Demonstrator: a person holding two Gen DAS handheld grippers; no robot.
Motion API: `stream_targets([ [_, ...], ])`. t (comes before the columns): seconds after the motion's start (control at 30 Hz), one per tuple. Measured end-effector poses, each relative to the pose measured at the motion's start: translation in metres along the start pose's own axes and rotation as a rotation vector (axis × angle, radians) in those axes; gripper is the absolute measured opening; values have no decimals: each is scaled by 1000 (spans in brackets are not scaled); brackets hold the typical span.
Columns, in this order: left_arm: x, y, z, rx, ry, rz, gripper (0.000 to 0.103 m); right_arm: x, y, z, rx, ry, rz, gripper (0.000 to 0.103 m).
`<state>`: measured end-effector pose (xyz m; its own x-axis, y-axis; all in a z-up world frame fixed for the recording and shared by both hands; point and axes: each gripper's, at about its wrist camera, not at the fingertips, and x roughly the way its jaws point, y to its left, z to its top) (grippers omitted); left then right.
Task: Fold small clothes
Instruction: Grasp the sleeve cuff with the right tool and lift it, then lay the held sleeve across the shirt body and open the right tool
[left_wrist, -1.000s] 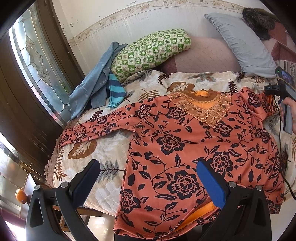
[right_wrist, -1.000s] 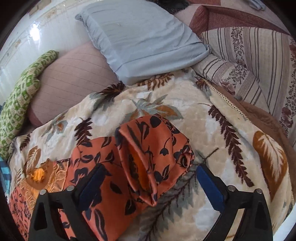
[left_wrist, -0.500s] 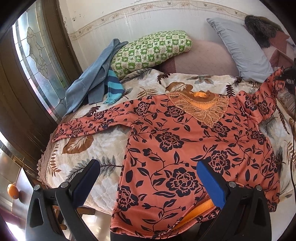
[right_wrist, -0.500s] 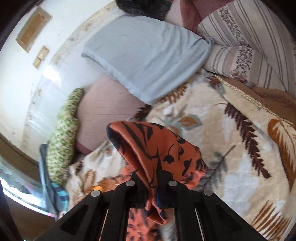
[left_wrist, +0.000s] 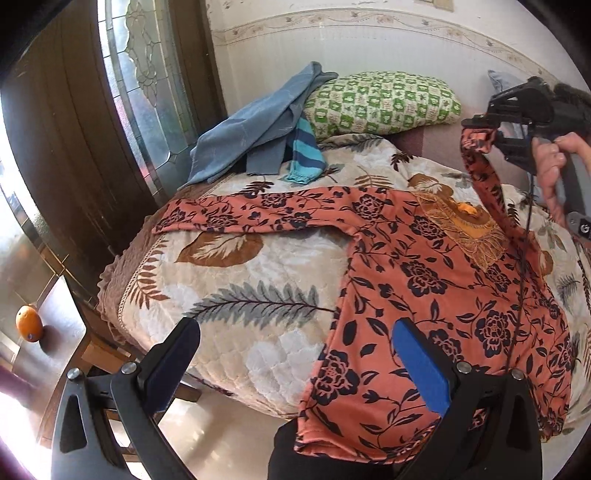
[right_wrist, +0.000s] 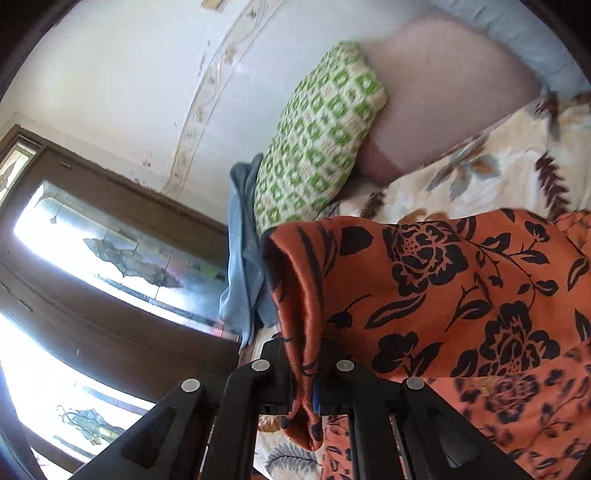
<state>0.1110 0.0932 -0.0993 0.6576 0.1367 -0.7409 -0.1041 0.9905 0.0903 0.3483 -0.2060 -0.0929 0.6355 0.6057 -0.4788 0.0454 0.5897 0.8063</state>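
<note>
An orange top with black flowers (left_wrist: 424, 295) lies spread on the bed, its left sleeve (left_wrist: 258, 212) stretched out flat. My right gripper (right_wrist: 301, 354) is shut on the cuff of the right sleeve (right_wrist: 443, 280) and holds it raised over the top's embroidered collar (left_wrist: 461, 225). In the left wrist view the right gripper (left_wrist: 480, 123) appears at the upper right, a hand on its handle, with the sleeve hanging from it. My left gripper (left_wrist: 295, 354) stands open above the near edge of the bed, over the top's hem, with nothing between its fingers.
A leaf-patterned quilt (left_wrist: 240, 288) covers the bed. A green checked pillow (left_wrist: 380, 101) and blue garments (left_wrist: 258, 136) lie at the head. A dark wooden door with patterned glass (left_wrist: 140, 74) stands left. An orange fruit (left_wrist: 28, 323) rests on a low surface beside the bed.
My right gripper shut on the right sleeve's cuff, lifted it and swung it left across the top. The left gripper shifted left along the bed's near edge, staying open.
</note>
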Motion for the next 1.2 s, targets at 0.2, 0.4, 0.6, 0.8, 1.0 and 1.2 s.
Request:
stream_targets([
  [0.2, 15, 37, -9, -76, 58, 41, 103, 126, 3, -59, 47, 210, -43, 19],
  [0.4, 20, 39, -12, -80, 81, 49, 103, 136, 8, -78, -76, 215, -12, 67],
  [0.6, 26, 26, -9, -45, 71, 38, 103, 65, -35, -54, -93, 119, -70, 68],
  [0.8, 62, 47, 0, -66, 112, 94, 103, 30, -155, -57, 96, 191, -341, 68],
  [1.0, 110, 118, 17, -193, 190, 142, 103, 8, -163, -77, 64, 161, -336, 58],
  [1.2, 161, 198, 42, -358, 233, 166, 103, 24, -100, -154, -164, 228, -92, 58],
])
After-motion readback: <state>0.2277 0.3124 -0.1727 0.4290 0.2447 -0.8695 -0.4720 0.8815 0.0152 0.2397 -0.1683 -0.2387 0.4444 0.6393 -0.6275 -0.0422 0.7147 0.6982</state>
